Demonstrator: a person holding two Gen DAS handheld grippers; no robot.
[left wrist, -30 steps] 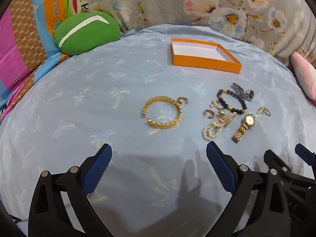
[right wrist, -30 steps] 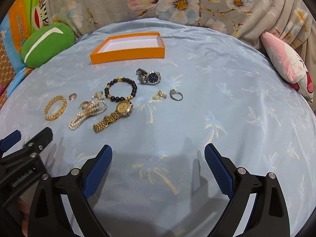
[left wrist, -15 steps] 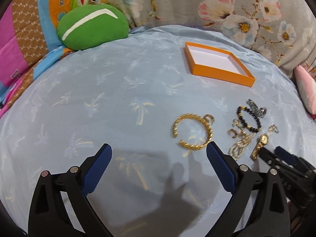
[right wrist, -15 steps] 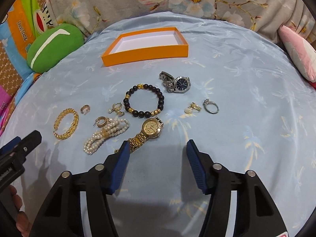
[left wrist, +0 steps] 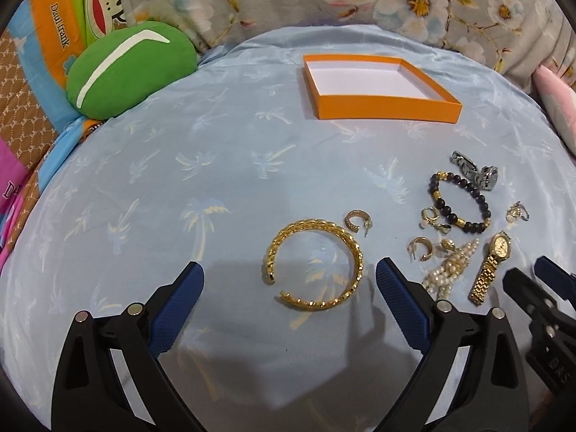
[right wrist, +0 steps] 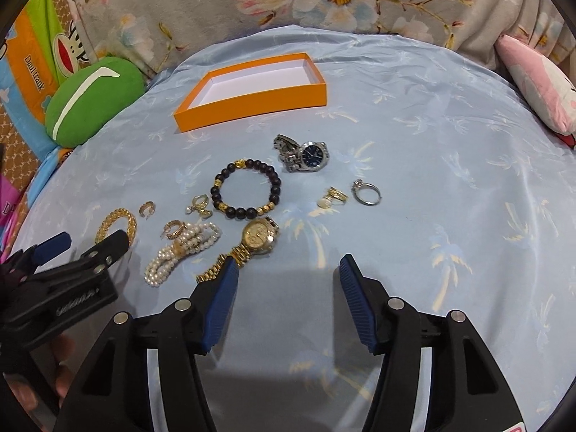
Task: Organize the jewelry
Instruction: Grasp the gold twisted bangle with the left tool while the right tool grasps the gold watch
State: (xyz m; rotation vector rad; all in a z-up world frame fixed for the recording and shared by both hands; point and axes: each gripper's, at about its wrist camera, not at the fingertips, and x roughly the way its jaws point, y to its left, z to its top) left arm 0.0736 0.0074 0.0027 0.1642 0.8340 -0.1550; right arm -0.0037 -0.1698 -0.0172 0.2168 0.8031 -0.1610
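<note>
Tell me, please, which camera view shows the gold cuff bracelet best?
The left wrist view: the gold cuff bracelet lies whole and close between the open left tool tips, its gap visible. In the right wrist view it sits small at the left edge, partly hidden behind the left tool.

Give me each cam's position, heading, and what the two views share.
Left wrist: on the left claw, low over the blue cloth, aimed at the gold bangle; own open fingers in front, right claw at right edge.
Right wrist: on the right claw, aimed at the gold watch; own open fingers in front, left claw and some hand at left.
Shared: orange box, bangle, watch, beaded bracelet.
</note>
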